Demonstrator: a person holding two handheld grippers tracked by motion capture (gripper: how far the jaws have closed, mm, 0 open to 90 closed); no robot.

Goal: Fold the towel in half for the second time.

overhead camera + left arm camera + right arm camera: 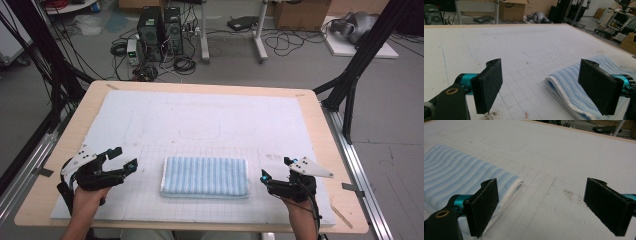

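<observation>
Folded blue-and-white striped terry towel [205, 177] lies flat on white gridded foam mat [200, 115]; fold looks finished. Left gripper [124, 158] and right gripper [275, 168] flank it, both jaws wide, holding nothing. Next, probably pull both hands clear.

High view looks down; tool views skim low, sharing the towel [205, 177] (folded).

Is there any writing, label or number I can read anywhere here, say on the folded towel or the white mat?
None can be read.
Towel: blue and white stripes, no label showing.
White mat: faint pencilled grid and outlines, no words or numbers.
Cardboard boxes on the floor behind: any print too small and blurred to read.
</observation>
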